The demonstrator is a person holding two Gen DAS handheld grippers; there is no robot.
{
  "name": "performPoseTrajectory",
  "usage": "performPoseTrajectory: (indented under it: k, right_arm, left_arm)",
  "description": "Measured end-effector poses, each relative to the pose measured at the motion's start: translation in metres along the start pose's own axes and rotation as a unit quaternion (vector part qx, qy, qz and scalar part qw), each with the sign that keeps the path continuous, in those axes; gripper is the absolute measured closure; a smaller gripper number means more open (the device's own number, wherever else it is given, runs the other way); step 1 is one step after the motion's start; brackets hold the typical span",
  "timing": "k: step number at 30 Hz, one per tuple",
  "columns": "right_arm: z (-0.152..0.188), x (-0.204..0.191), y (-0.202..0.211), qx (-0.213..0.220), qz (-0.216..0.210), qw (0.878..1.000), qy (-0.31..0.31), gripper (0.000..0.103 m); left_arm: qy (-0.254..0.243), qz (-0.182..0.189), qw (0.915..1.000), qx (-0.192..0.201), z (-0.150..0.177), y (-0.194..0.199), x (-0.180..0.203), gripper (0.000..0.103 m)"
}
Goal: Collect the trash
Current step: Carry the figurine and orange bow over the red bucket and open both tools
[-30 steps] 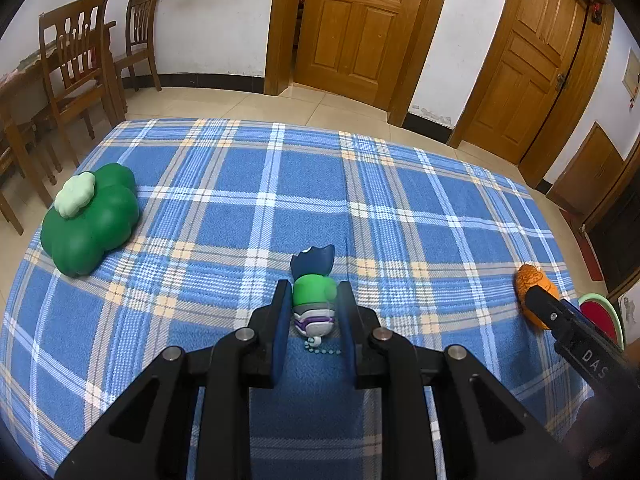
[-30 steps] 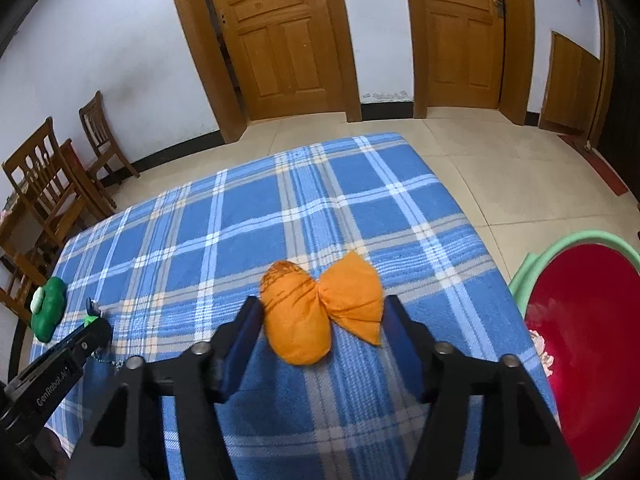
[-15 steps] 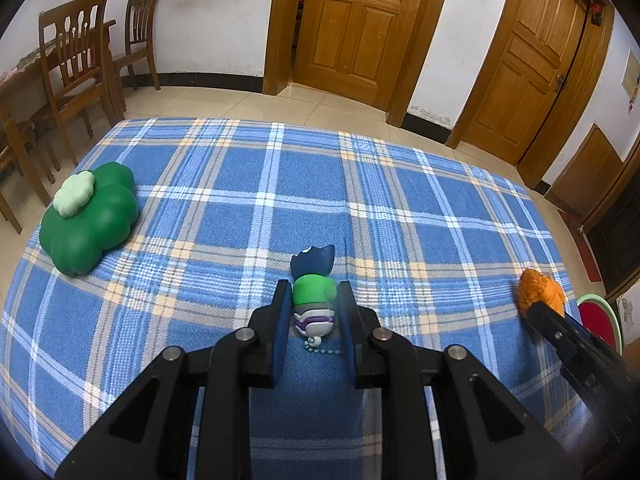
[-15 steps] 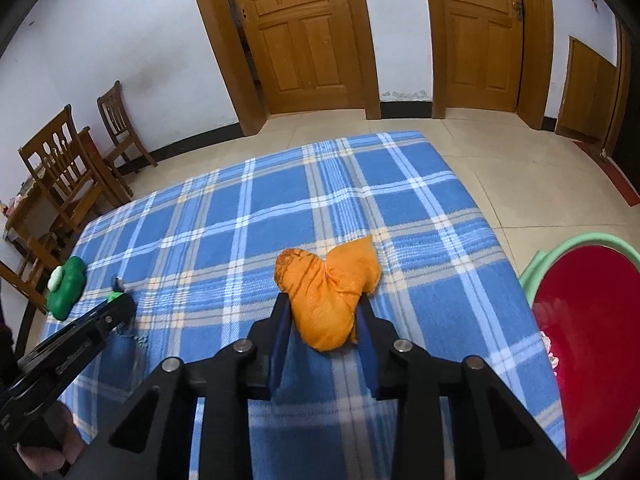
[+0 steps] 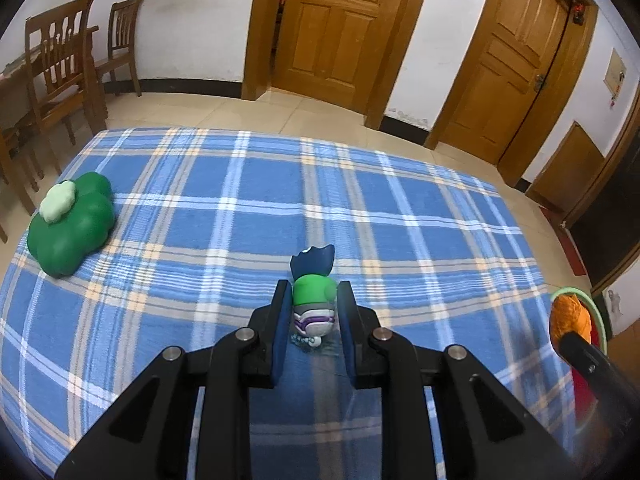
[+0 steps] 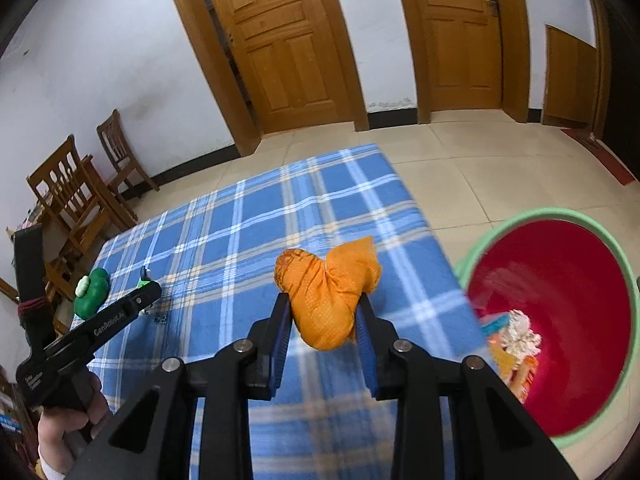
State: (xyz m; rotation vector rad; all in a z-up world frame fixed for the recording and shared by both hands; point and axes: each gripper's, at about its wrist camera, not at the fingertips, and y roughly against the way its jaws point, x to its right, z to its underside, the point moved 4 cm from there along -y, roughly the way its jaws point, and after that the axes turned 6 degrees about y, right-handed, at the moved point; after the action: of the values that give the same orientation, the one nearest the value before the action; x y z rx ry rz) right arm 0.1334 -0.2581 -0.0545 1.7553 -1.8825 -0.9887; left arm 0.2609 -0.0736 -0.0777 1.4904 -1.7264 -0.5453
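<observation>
Over plaid cloth (image 6: 224, 248), right gripper (image 6: 323, 320) jaws clamp orange bag (image 6: 326, 290).

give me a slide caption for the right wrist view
Right gripper holds an orange bag beside the red basin.

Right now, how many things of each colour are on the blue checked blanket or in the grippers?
Green: 2, the green cushion and the little green toy figure in the left gripper
Orange: 1, the orange bag in the right gripper
Total: 3
</observation>
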Motion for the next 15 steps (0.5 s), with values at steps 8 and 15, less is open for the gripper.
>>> performPoseTrajectory:
  k: [8,15]
  right_arm:
    - [0.015,0.042,0.034,0.015,0.02,0.999,-0.041,0.069]
    - [0.03,0.081,0.054,0.022,0.036,0.996,-0.081,0.069]
  left_arm:
    - [-0.024,0.033,0.9992,-0.002,0.01,0.018,0.035,0.081]
    - [-0.05,0.053,0.9973,-0.006,0.018,0.036,0.066,0.081]
